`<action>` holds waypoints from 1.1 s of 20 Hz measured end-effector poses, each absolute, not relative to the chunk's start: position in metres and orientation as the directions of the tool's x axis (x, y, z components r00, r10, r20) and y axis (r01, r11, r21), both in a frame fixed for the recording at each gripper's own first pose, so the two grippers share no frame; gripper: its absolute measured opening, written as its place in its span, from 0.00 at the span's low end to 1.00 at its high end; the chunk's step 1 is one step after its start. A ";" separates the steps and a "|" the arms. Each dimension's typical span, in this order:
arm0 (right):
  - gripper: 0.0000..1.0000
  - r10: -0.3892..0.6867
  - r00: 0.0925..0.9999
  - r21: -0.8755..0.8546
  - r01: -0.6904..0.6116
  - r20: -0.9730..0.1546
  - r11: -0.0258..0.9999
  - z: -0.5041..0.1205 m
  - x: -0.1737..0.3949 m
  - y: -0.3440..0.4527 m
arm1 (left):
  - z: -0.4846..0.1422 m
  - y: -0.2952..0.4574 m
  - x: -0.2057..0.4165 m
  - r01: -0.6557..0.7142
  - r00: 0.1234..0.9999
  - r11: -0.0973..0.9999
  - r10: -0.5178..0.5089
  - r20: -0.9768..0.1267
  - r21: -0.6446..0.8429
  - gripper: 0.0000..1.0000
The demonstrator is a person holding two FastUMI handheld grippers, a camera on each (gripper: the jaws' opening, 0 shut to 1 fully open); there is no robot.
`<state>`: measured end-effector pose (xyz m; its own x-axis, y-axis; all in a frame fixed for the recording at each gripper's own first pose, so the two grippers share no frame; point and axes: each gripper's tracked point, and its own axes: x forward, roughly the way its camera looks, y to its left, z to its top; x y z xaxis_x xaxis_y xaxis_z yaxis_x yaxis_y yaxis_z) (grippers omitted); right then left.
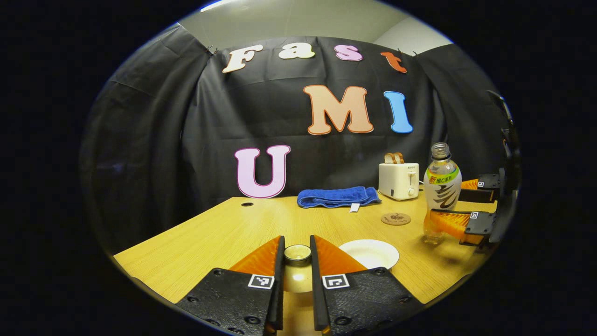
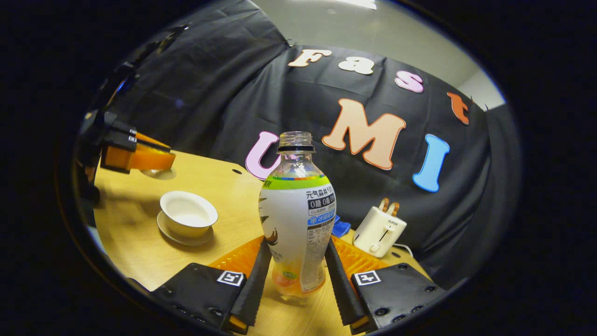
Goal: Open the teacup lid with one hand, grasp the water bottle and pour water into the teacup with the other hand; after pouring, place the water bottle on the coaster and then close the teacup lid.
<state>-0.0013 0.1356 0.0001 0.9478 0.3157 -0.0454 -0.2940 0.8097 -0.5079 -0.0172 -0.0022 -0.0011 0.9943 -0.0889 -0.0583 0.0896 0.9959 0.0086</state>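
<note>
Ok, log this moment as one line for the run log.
left gripper: shut on teacup lid, lifted | right gripper: shut on water bottle | teacup: open, on saucer | coaster: bare | stage: pre-pour

So the clear plastic water bottle with the white-and-green label (image 2: 298, 219) is standing upright on the wooden table, cap off, with a bit of orange-tinted liquid at the bottom. The small white ceramic teacup (image 2: 188, 215) sits open on its white saucer (image 2: 182, 237), well off to one side of the bottle. Its round white lid with the knob on top (image 1: 297, 270) is off the cup. The round brown wooden coaster (image 1: 395, 219) lies flat, near the bottle and bare.
</note>
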 end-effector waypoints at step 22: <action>0.70 0.314 0.946 -0.958 -0.155 -0.075 0.241 -0.049 0.019 0.154 | -0.005 0.030 -0.025 0.052 0.997 0.999 -0.052 -0.049 0.001 0.23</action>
<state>0.0190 0.1545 -0.0490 0.9465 0.3140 -0.0746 -0.1554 0.2408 -0.9581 -0.0250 0.0298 -0.0049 0.9974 -0.0523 -0.0490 0.0524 0.9986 0.0006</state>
